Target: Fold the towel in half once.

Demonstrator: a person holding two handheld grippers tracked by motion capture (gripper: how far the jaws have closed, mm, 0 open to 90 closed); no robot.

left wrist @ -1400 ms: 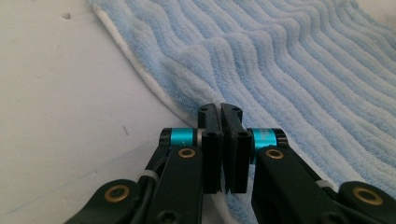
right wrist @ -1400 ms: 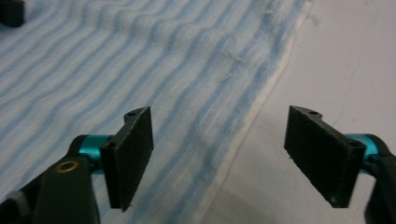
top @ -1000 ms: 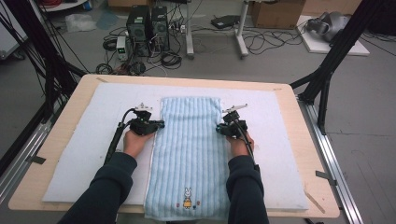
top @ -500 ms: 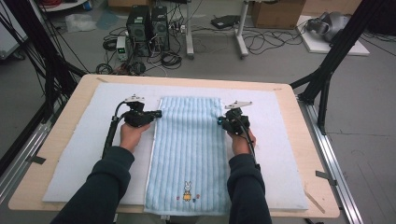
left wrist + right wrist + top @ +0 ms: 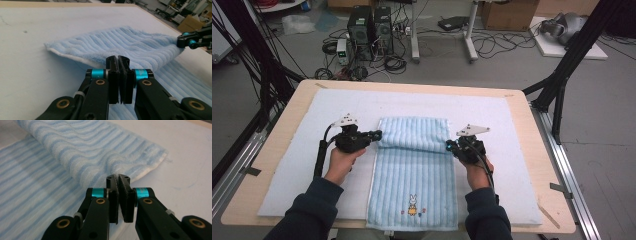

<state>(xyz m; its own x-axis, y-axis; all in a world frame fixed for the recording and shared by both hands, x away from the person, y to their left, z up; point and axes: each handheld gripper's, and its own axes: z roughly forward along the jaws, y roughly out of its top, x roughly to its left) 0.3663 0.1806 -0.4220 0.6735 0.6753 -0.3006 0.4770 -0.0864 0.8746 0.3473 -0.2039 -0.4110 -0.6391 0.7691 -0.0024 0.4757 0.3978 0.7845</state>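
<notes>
grey floor (image 5: 512,65) strewn with cables (image 5: 492,45), computer towers (image 5: 369,25), cardboard box (image 5: 507,12).

High view: we look forward and down from above the person's side, taking in the whole table (image 5: 532,165), the white mat (image 5: 302,165) and the floor beyond.

Left gripper view: we sit low and close behind the left gripper (image 5: 117,61), facing across the folded towel (image 5: 120,42) toward the right gripper (image 5: 195,40).

Right gripper view: we sit equally close behind the right gripper (image 5: 118,180), looking at the same fold.

All three views share the towel's folded far end.
</notes>
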